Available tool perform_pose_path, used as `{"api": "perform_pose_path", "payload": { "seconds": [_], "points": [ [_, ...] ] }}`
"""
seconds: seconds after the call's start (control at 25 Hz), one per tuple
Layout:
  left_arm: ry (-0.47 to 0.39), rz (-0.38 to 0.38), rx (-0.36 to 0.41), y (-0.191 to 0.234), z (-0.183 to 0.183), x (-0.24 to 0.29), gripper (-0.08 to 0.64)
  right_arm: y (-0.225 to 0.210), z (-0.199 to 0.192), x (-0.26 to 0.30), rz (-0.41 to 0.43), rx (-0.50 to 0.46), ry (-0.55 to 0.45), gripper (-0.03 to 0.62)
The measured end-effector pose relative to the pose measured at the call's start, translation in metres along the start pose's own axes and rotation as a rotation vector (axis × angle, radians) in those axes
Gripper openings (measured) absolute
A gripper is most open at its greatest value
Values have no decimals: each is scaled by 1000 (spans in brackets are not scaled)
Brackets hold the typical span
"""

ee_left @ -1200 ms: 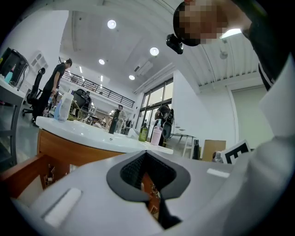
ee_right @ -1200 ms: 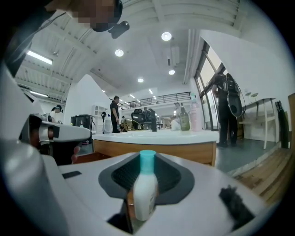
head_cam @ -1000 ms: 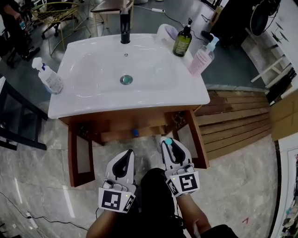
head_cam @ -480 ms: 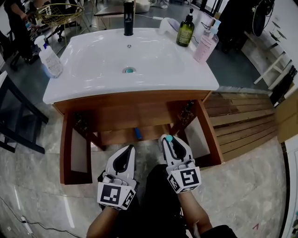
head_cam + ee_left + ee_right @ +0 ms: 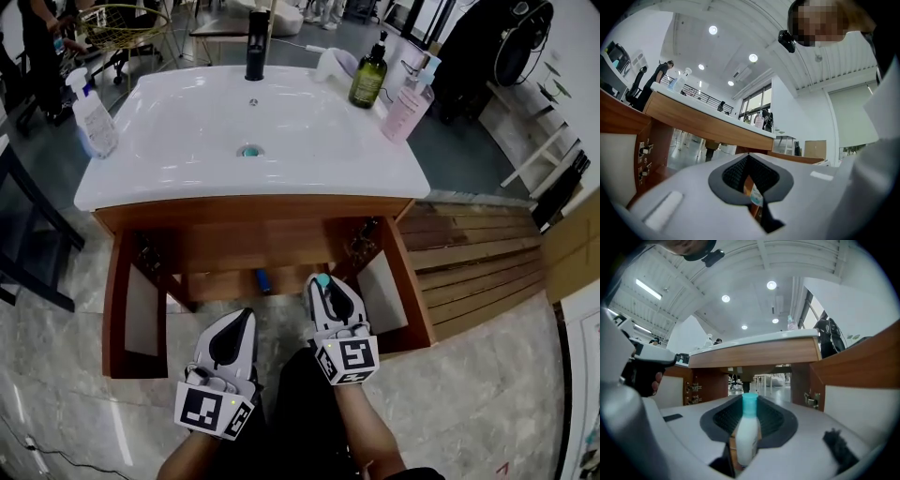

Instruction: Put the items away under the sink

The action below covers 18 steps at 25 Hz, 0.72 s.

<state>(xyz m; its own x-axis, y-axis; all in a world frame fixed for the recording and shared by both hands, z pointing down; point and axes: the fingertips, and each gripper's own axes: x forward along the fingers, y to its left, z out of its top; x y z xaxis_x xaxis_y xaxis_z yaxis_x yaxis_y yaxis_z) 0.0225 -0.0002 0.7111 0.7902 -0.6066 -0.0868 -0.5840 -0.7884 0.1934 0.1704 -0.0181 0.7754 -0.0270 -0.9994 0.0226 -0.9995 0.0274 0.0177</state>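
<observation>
R gripper (image 5: 322,284) grips white bottle (image 5: 746,434), teal cap (image 5: 749,401) foremost; under-sink cabinet (image 5: 234,246) opens just beyond, far side. L gripper (image 5: 246,316), jaws together, sits nearer.

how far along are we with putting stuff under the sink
One blue item already lies under the sink. The right gripper holds a white teal-capped bottle, level with the open cabinet. Still on top: spray bottle, dark green pump bottle, pink pump bottle.

Bright ceiling spotlights (image 5: 771,285), fisheye-warped edges
</observation>
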Motion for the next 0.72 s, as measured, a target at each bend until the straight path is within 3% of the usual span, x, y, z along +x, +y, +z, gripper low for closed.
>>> {"api": "perform_pose_path", "payload": {
  "seconds": [0.72],
  "points": [
    [6,-33,-9,-20,-10,-16,5,-51,-35,59,-68,-36,-20,104]
  ]
}}
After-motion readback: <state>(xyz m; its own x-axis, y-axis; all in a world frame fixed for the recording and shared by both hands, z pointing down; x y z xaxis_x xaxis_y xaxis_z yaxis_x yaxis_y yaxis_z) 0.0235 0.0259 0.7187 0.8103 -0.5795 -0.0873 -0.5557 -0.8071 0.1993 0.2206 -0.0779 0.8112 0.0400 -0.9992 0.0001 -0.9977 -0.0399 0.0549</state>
